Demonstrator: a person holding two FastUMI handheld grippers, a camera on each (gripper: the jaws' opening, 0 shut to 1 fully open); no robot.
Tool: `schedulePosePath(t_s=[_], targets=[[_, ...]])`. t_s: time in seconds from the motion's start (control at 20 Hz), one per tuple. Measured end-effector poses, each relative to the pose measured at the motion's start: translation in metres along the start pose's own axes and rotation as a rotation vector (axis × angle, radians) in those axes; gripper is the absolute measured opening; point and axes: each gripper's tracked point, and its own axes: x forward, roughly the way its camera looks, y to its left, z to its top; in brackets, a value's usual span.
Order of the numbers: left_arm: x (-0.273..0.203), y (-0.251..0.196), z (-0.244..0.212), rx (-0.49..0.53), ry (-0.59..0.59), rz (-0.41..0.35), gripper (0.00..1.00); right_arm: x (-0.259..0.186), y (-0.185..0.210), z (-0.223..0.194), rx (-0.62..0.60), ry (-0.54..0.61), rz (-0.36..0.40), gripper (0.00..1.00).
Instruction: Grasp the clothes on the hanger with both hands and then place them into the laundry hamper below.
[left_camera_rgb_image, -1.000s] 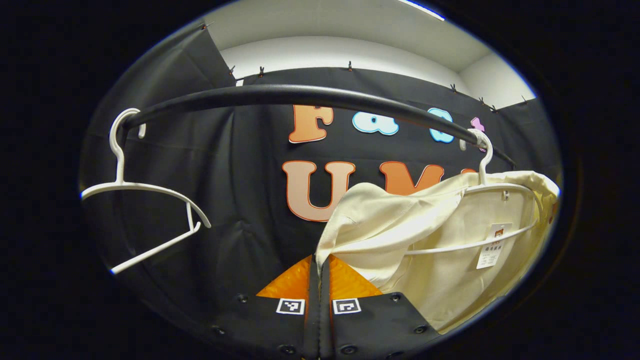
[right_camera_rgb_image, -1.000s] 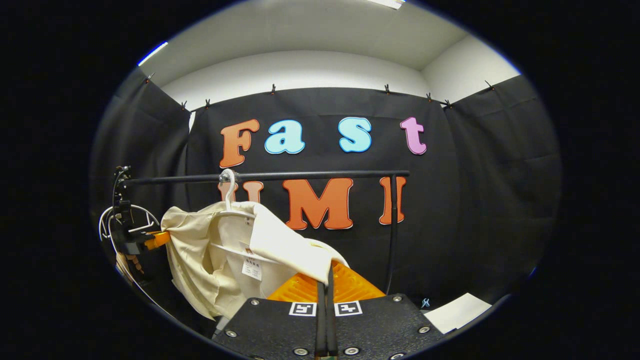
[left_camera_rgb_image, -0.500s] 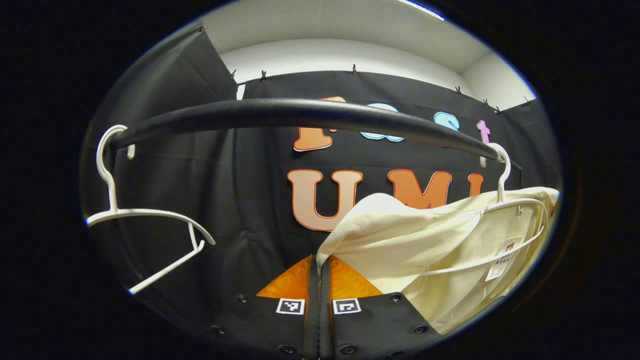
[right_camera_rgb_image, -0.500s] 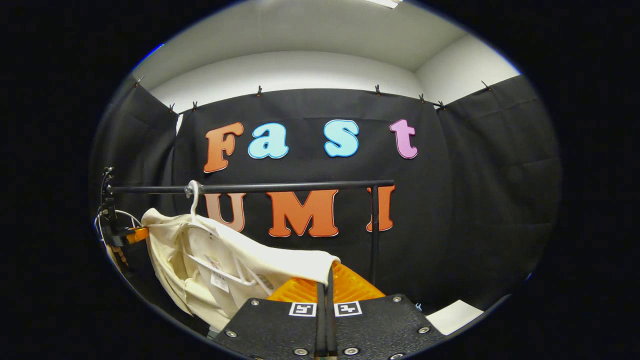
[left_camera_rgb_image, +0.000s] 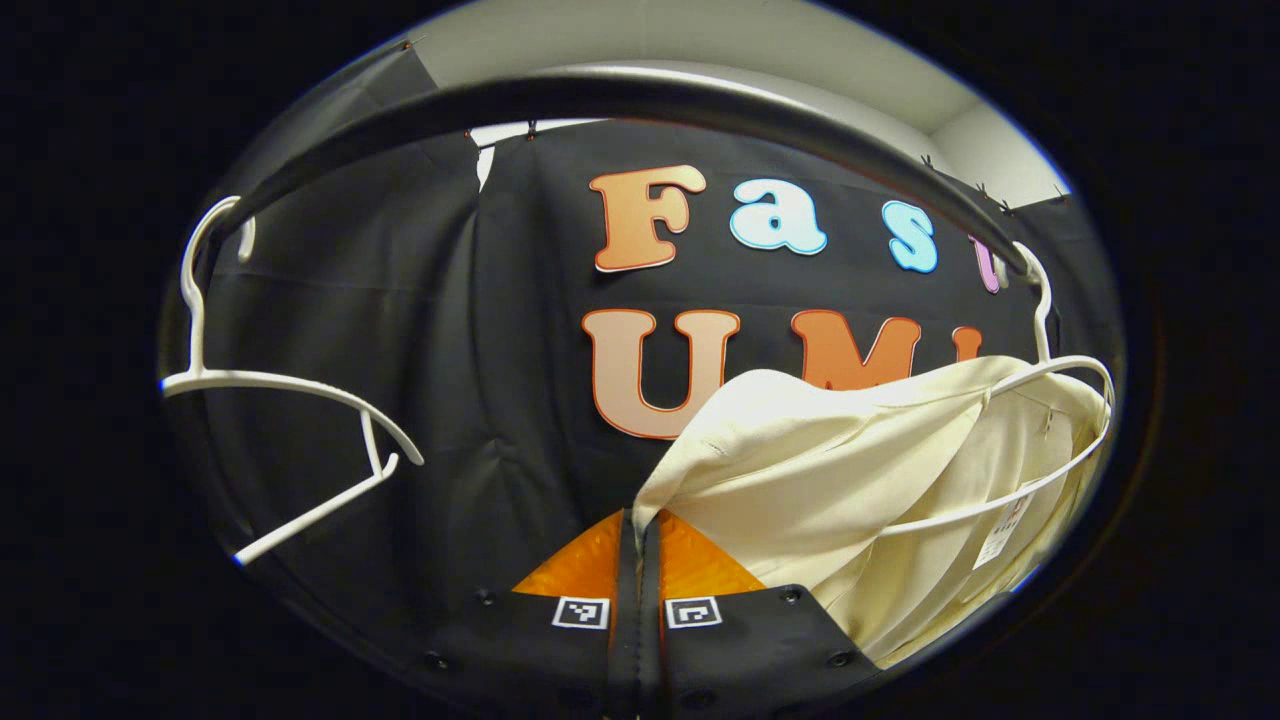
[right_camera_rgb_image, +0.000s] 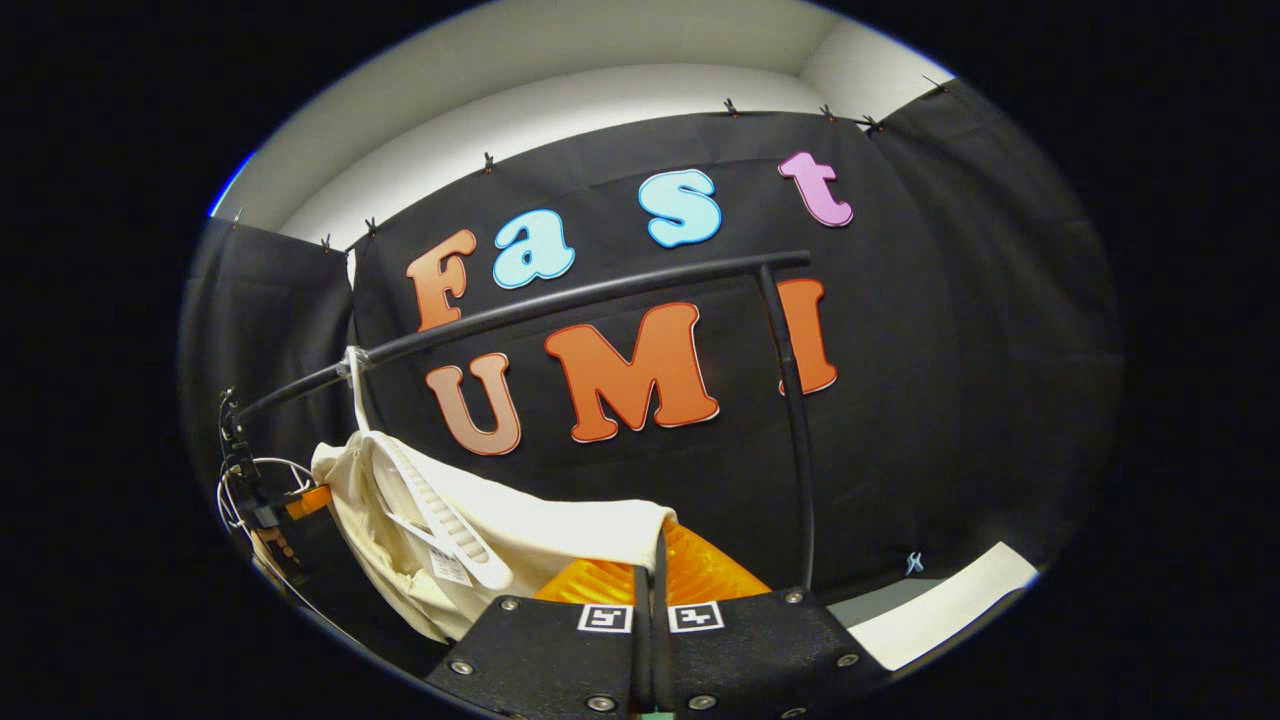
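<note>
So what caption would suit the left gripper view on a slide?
Left gripper shut on a cream shirt, its hanger on the rail beside a bare hanger.

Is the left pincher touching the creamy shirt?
Touching. In the left gripper view, the left gripper is shut on the shirt, its edge pinched between the fingertips.

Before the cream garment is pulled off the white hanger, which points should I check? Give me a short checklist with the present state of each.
1. Left gripper shut on the cream fabric garment: ok.
2. Right gripper shut on the garment's other end: ok.
3. Garment free of the white plastic hanger: not ok, the hanger sits inside it.
4. Hanger hooked on the black metal rail: ok.
5. Empty white hanger apart from the garment: ok.
6. Laundry hamper position below: cannot tell.
</note>
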Motion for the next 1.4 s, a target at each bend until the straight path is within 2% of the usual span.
schedulePosePath(t_s=[0.45,0.65,0.9,1.05,1.25,1.4], targets=[[0.003,0.004,-0.055,-0.011,0.078,0.018,0.07,0.022,-0.007,-0.081,0.051,0.117,0.008,0.0],[-0.001,0.003,-0.087,-0.019,0.13,0.034,0.05,0.02,-0.01,-0.116,0.086,0.168,0.003,0.0],[-0.011,0.002,-0.123,-0.012,0.178,0.03,0.07,0.009,-0.02,-0.16,0.116,0.227,-0.017,0.0],[-0.022,0.004,-0.141,0.022,0.207,0.039,0.07,0.001,-0.026,-0.178,0.135,0.245,-0.022,0.0],[-0.036,0.011,-0.156,0.02,0.233,0.058,0.07,-0.008,-0.031,-0.198,0.117,0.271,-0.037,0.0],[-0.051,0.023,-0.188,-0.007,0.302,0.078,0.07,-0.021,-0.053,-0.219,0.061,0.307,-0.097,0.0]])
